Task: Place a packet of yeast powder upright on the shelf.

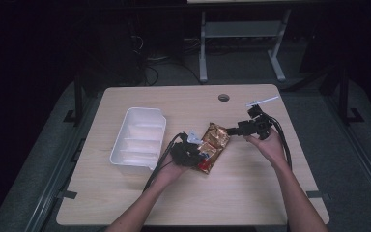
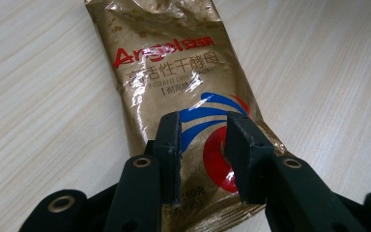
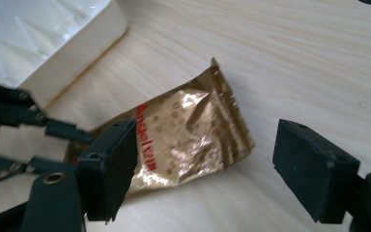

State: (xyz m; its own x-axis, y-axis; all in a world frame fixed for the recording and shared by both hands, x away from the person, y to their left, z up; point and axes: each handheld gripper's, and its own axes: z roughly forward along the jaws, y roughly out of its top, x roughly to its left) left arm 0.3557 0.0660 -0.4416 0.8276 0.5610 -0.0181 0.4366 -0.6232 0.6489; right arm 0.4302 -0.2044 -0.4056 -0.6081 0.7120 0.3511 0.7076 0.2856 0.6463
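Gold yeast packet (image 1: 213, 147) flat on pale wood table (image 1: 251, 193), dark room

The high view is dim: the room around the surface (image 1: 251, 193) sinks into near-black, and the wood alone catches soft light from above, with faint shadows and coarse, slightly soft detail. Both gripper views are far brighter and evenly lit — the gold packet (image 2: 174, 92) throws white glare off its creases, while the black fingers (image 3: 314, 169) nearest the lens blur.
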